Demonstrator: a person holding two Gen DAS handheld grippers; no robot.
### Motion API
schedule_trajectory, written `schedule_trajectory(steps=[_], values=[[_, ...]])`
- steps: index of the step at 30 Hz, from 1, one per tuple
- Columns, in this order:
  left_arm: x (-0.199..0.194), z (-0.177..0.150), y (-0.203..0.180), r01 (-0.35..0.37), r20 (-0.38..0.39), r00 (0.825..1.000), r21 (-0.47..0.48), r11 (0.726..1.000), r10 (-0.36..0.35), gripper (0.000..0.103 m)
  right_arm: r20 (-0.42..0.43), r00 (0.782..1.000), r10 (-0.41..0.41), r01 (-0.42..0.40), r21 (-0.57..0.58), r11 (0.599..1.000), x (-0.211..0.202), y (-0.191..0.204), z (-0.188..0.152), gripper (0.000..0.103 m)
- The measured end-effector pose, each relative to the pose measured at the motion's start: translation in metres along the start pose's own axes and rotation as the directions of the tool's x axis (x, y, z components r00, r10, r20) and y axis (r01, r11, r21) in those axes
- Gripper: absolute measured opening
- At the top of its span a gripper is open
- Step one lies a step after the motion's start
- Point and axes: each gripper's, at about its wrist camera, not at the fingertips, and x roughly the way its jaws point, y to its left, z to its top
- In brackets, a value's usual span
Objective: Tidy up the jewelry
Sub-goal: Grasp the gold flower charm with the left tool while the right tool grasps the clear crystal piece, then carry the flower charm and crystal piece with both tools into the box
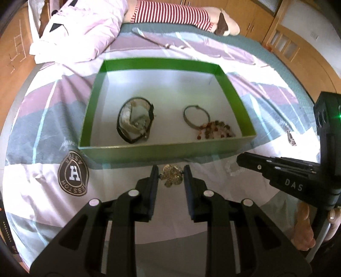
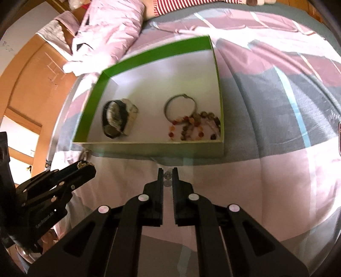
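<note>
A green box (image 1: 166, 150) with a white floor sits on the bed; it also shows in the right wrist view (image 2: 149, 147). Inside lie a black-and-pearl bracelet (image 1: 135, 121), a thin metal bangle (image 1: 196, 116) and a beaded bracelet (image 1: 215, 129). My left gripper (image 1: 170, 172) is shut on a gold flower brooch (image 1: 172, 175), just in front of the box's near wall. My right gripper (image 2: 168, 173) is shut on a clear bead bracelet (image 2: 167, 178) on the bedcover near the box. The right gripper also shows in the left wrist view (image 1: 240, 163), with clear beads (image 1: 233, 169) beside its tip.
The bedcover (image 1: 42, 132) is striped pink, grey and white, with a round badge (image 1: 73, 172). A crumpled pink quilt (image 1: 85, 27) lies at the far left. A person in red-striped clothing (image 1: 172, 12) is at the far edge. A small metal item (image 1: 291, 138) lies right of the box.
</note>
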Motion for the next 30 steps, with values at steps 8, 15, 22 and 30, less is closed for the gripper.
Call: schedule_trajectory(steps=[8, 15, 22, 30], values=[[-0.008, 0.007, 0.004, 0.018, 0.021, 1.000, -0.009, 1.000, -0.018, 0.024, 0.085, 0.996, 0.022, -0.018, -0.049, 0.999, -0.030, 0.019, 0.005, 0.007], [-0.011, 0.024, 0.014, 0.003, 0.043, 0.999, -0.038, 0.999, -0.002, 0.024, 0.137, 0.991, -0.011, 0.024, -0.095, 0.995, -0.044, 0.037, 0.021, 0.007], [-0.006, 0.050, 0.027, -0.031, 0.070, 0.997, -0.063, 0.998, 0.035, 0.024, 0.172, 0.984, -0.042, 0.056, -0.079, 0.995, -0.034, 0.032, 0.055, 0.007], [0.035, 0.061, 0.060, -0.075, 0.005, 0.997, -0.094, 0.993, 0.076, 0.024, 0.124, 0.989, -0.085, 0.092, -0.053, 0.994, 0.004, 0.013, 0.063, 0.007]])
